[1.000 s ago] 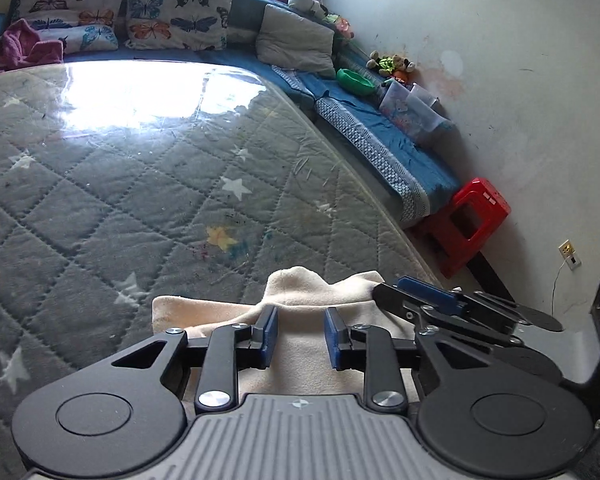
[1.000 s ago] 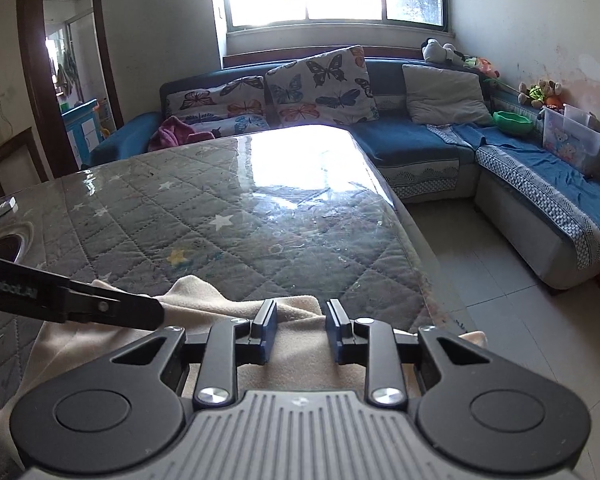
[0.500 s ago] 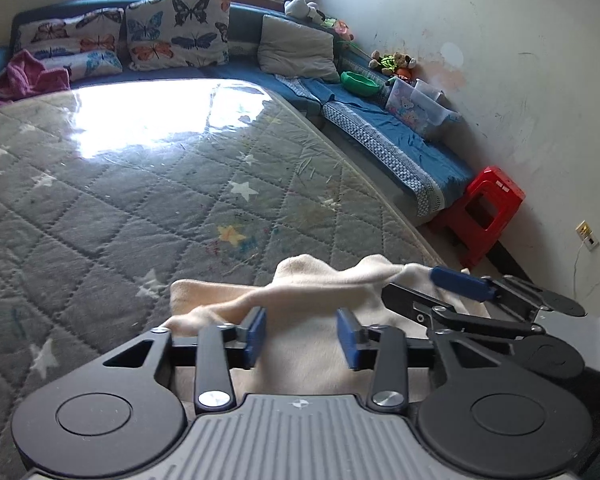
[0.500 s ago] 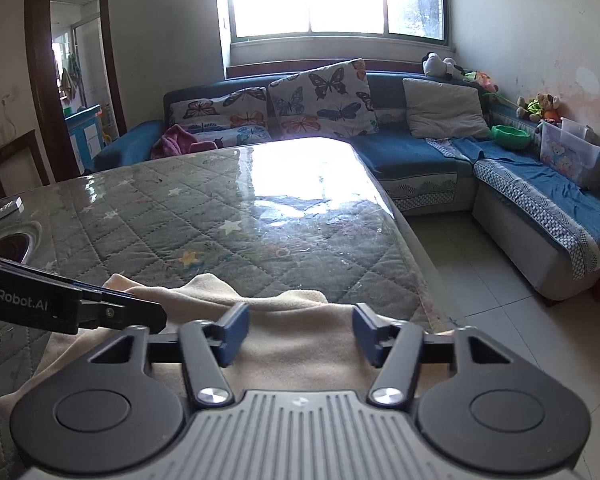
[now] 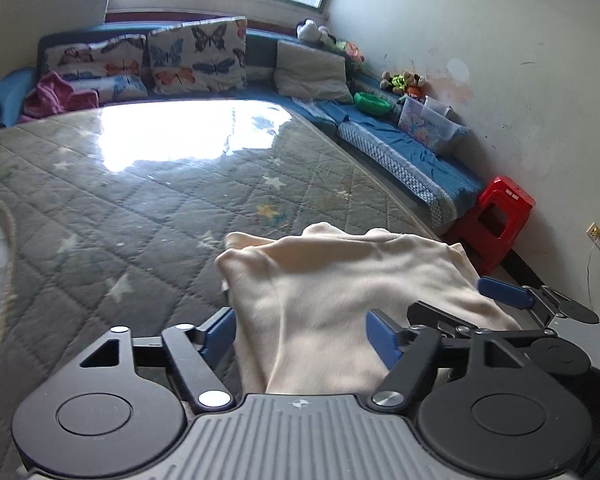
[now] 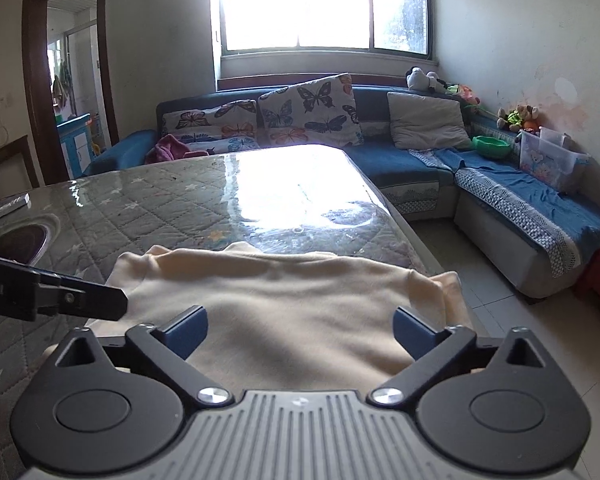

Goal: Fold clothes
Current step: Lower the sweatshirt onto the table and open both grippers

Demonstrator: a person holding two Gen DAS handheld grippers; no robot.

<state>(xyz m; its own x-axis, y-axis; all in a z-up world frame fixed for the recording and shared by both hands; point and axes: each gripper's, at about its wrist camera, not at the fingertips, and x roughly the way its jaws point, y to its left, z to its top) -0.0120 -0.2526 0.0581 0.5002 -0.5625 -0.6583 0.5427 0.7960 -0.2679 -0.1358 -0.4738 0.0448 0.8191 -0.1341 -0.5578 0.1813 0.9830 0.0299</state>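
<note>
A cream garment (image 5: 340,288) lies folded near the right edge of the grey quilted table (image 5: 140,220). In the left wrist view my left gripper (image 5: 300,332) hovers over its near part, jaws opening, with cloth lying between the blue pads but not pinched. My right gripper (image 5: 460,300) shows at the garment's right side there. In the right wrist view the garment (image 6: 284,292) spreads wide in front of my right gripper (image 6: 300,328), whose jaws are opening very wide with the pads clear of the cloth. A black finger (image 6: 80,300) of the left gripper reaches in from the left.
The table's right edge (image 6: 412,240) drops to a tiled floor (image 6: 480,280). A blue corner sofa (image 6: 520,200) with butterfly cushions (image 6: 308,108) runs behind and to the right. A red stool (image 5: 496,220) stands by the wall. A dark round opening (image 6: 16,240) sits at the table's left.
Both grippers' jaws have spread from nearly shut to wide apart and let go of the cream garment. Both have drawn back, so more of the garment shows.
</note>
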